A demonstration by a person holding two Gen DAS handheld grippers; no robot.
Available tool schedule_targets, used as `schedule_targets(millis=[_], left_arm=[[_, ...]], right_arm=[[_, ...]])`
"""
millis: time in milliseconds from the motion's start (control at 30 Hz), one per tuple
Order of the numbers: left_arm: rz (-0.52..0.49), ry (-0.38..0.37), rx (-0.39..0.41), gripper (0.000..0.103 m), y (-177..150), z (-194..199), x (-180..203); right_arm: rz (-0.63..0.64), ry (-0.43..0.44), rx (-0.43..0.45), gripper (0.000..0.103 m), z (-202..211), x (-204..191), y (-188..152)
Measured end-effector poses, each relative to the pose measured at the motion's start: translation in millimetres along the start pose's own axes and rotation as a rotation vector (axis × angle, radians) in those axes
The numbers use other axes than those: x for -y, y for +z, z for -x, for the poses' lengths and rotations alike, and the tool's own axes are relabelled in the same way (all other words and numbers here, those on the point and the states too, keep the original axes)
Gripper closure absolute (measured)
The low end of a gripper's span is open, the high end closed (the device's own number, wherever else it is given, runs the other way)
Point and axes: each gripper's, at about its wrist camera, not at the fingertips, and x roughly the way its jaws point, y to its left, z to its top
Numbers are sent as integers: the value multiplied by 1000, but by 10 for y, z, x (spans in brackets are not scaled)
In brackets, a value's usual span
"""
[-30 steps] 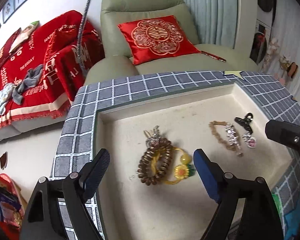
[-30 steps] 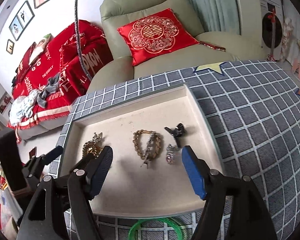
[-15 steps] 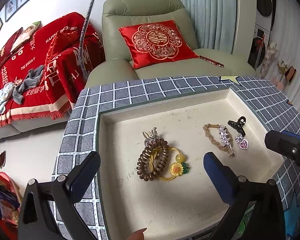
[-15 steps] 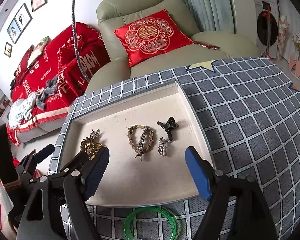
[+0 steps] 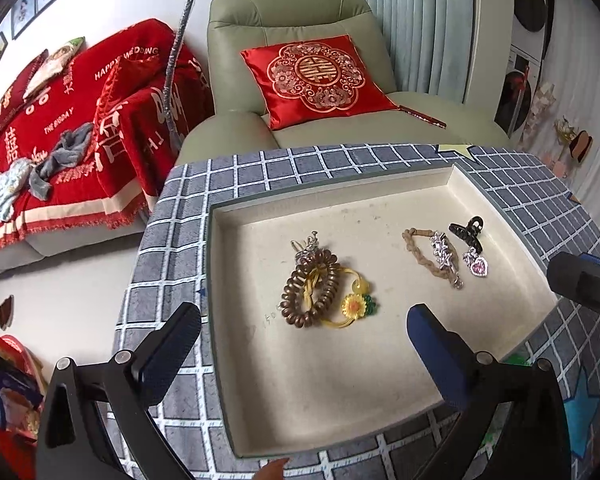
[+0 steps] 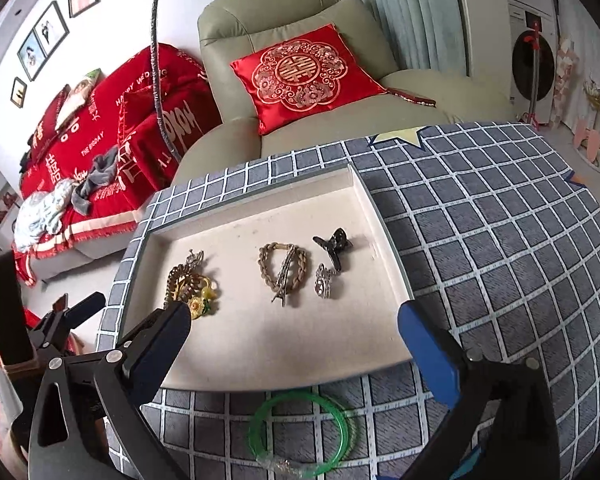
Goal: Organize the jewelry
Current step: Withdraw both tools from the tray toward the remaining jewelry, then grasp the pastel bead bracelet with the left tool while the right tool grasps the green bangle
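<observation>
Cream tray [image 5: 220, 248] holds brown coil bracelet [image 5: 310, 289], braided bracelet [image 5: 422, 256], black claw clip [image 5: 466, 231]; green bangle [image 6: 300, 432] outside.

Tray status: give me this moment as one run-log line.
left gripper: open, empty | right gripper: open, empty | tray: jewelry inside | green bangle: outside tray, on cloth

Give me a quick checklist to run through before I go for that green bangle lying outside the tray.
1. Right gripper open and empty: ok, jaws wide apart.
2. Left gripper open and empty: ok.
3. Green bangle reachable: ok, it lies flat on the checked cloth, just in front of the tray's near wall.
4. Nothing resting on the bangle: cannot tell, something small and clear sits at its near edge.
5. Room in the tray: ok, the near part of its floor is bare.
6. Pieces already in the tray kept apart: not ok, the coil hair tie and the sunflower tie are tangled together.
</observation>
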Motion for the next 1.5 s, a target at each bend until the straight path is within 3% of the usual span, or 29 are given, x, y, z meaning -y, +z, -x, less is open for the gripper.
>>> schedule_targets(millis=[167,300,767,1100,1500], left_arm=[[4,-3,-9,0,-91,101,-30],[11,-51,-20,0,-200,228,-48],[-12,-120,-67,0,-875,655,141],[-76,-162,-138,0,-1235,682,528],[-93,-141,-177,0,-1395,598,699]], right_arm=[[-5,-5,-7,0,116,30,-110],[-9,-7,-10,0,206,66,-190],[-58,-28,-93,0,339,377,-707],[-51,-69,-177,0,229,507,-901],[15,-109,-210,0,-3,429,-865]])
